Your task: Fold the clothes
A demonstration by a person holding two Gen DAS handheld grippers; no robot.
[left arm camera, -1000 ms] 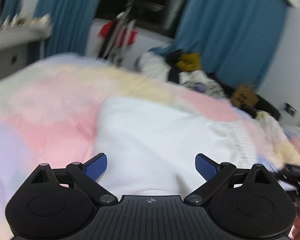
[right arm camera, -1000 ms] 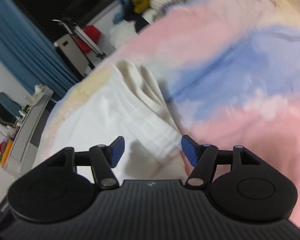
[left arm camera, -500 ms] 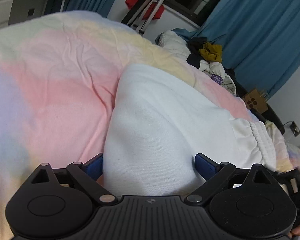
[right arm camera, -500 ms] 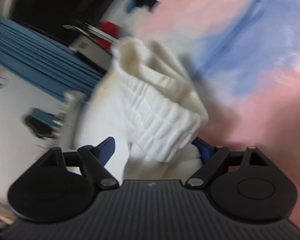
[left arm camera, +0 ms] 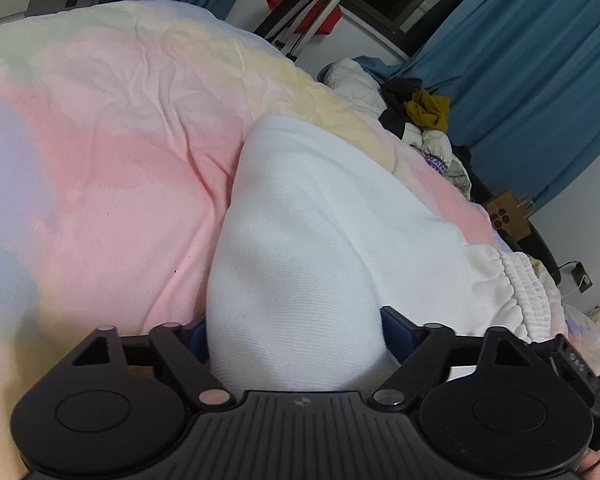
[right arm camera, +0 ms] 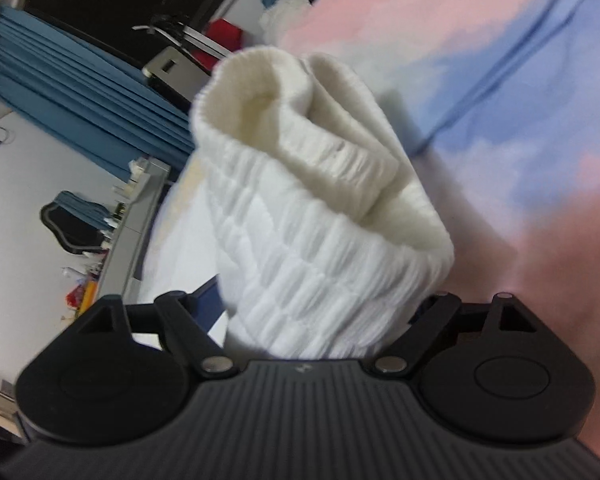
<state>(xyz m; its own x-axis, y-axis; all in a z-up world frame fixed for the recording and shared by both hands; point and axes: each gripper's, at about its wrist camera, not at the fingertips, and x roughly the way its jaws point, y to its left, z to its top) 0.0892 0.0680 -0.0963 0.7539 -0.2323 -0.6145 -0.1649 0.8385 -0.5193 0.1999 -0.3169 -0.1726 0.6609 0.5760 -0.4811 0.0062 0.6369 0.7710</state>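
Note:
White sweatpants (left arm camera: 308, 208) lie on the pastel bed cover (left arm camera: 112, 184), with the leg end toward the left wrist view and the ribbed elastic waistband (left arm camera: 520, 280) at the right. My left gripper (left arm camera: 294, 328) has a thick fold of the white cloth bulging between its blue pads (left arm camera: 394, 322); its jaws are closing and press the cloth from both sides. In the right wrist view the bunched waistband (right arm camera: 320, 208) fills my right gripper (right arm camera: 316, 308). Its jaws are also closing on the cloth, and the right pad is hidden behind it.
A heap of other clothes (left arm camera: 424, 112) lies at the bed's far end by blue curtains (left arm camera: 532, 80). A folding rack with something red (left arm camera: 300, 12) stands under the dark window. A desk and a chair (right arm camera: 76, 224) show at the left of the right wrist view.
Both grippers have come down onto the white sweatpants. The cloth that lay ahead of the open pads now bulges between them, and both sets of jaws have closed in on it.

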